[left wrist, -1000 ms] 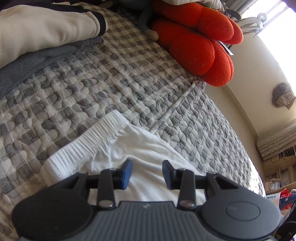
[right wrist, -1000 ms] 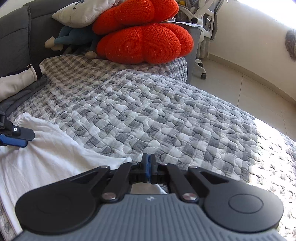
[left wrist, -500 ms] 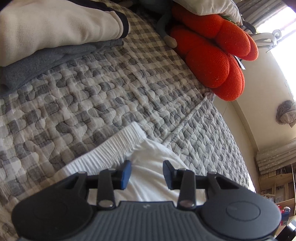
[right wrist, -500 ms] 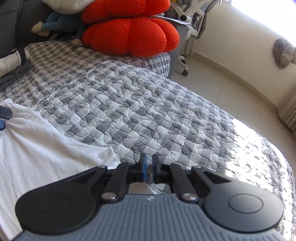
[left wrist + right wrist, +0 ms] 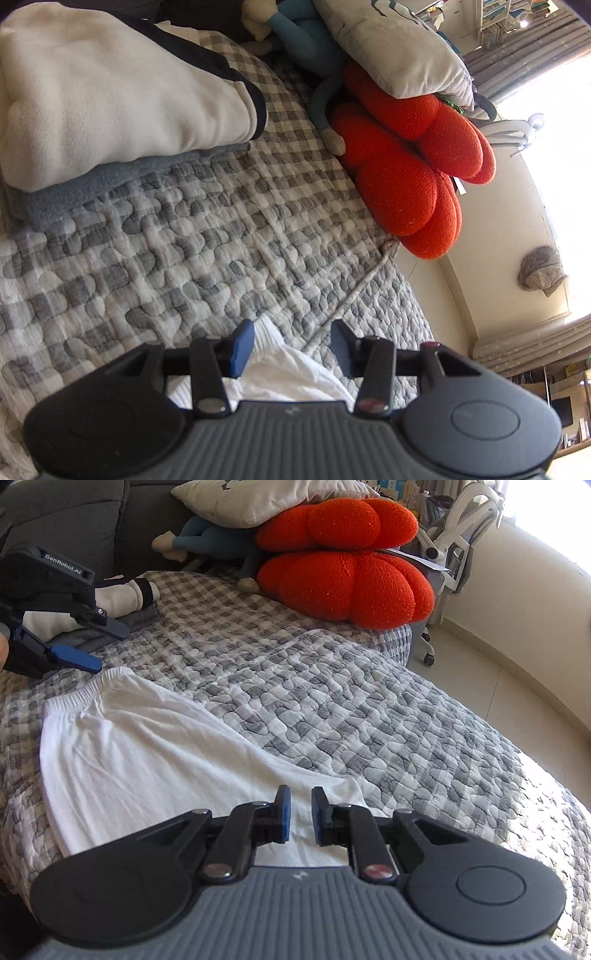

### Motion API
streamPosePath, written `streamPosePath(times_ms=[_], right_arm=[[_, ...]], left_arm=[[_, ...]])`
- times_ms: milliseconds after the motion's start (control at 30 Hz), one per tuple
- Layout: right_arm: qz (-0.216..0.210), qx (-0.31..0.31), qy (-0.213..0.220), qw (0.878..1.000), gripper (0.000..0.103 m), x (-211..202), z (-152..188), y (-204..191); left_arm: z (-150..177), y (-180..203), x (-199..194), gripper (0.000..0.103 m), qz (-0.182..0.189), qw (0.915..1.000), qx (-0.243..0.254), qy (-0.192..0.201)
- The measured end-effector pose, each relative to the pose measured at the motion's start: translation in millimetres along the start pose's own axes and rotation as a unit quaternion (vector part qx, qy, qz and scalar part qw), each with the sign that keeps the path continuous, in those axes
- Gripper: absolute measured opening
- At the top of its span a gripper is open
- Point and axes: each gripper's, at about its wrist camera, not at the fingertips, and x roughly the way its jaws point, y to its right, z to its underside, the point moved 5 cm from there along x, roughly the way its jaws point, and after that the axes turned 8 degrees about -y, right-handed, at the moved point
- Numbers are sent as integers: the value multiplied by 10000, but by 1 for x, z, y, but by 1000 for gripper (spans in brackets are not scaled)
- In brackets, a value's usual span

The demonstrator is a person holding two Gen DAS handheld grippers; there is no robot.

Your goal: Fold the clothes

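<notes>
White shorts (image 5: 147, 753) with an elastic waistband lie flat on the grey checked quilt (image 5: 332, 709). My right gripper (image 5: 299, 818) hovers open over the near hem end, nothing between its blue pads. In the left wrist view the waistband corner of the shorts (image 5: 273, 362) shows between and below my left gripper (image 5: 291, 345), which is open and lifted off the cloth. The right wrist view shows the left gripper (image 5: 92, 646) at the far left, raised above the waistband.
A folded cream garment (image 5: 110, 96) rests on a folded grey one (image 5: 110, 177) at the back left. Orange cushions (image 5: 343, 576), a pillow (image 5: 399, 48) and a blue soft toy (image 5: 306, 40) crowd the sofa's far end. Floor (image 5: 498, 672) lies to the right.
My right gripper has opened and let go of the shorts' hem, pulling back and up. My left gripper has lifted away from the waistband, so less white cloth shows under it.
</notes>
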Motion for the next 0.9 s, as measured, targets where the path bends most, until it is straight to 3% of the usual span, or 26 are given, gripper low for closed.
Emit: streamPosePath(times_ms=[67,133,233,333,433,567,800,900], right_arm=[[-90,-67,-327,9994,17,12,6,-6],[-49,-44,-279,9996,21,15,7,-5],[-244,368,-281,9986,24,14,7,6],[-242,485,-280,9981,28,13,9,10],[-157,448,-270,9985,36,11,13,10],[-77,410,-203,9989,37,3,15,10],[-51,499,-400,9979,42,-6,28,7],[16,551,-537,9970,50,-10,35,9]], left_arm=[[11,16,7,50,127,9987,445,-209],[24,31,15,53,184,9949,904,-408],[55,52,36,54,1,9844,1594,-747],[74,56,54,54,-254,9782,1811,-985],[75,55,59,54,-364,9769,1895,-922],[72,55,56,54,-466,9750,2029,-775],[85,61,58,55,-736,9625,2530,-640],[89,61,59,55,-829,9583,2670,-595]])
